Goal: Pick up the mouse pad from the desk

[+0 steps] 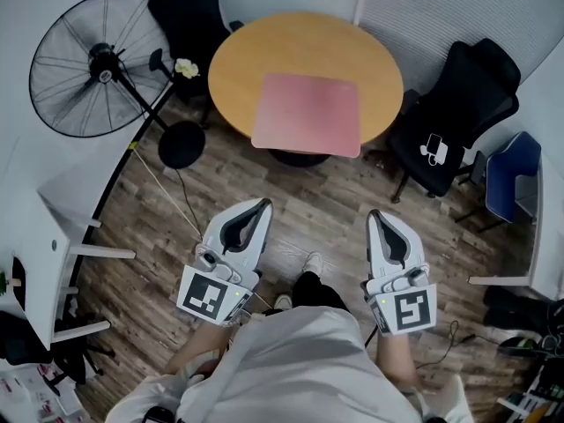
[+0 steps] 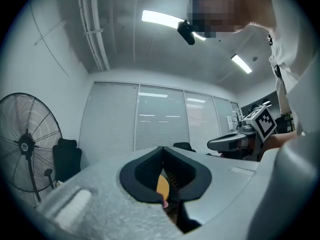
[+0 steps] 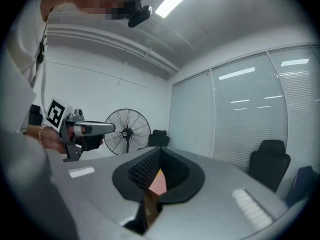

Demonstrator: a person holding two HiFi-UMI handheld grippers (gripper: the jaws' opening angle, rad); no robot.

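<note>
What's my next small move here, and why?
Probably carry the left gripper and right gripper forward to the table: both are shut over the floor, short of the pink mouse pad at its near edge.

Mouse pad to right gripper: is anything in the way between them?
The head view shows only wooden floor, then the near edge of the round table, between the right gripper and the mouse pad. The black chair sits off to the side.

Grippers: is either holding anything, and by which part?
Nothing held. Left gripper and right gripper are both shut and empty; the mouse pad lies on the table, apart from both.
</note>
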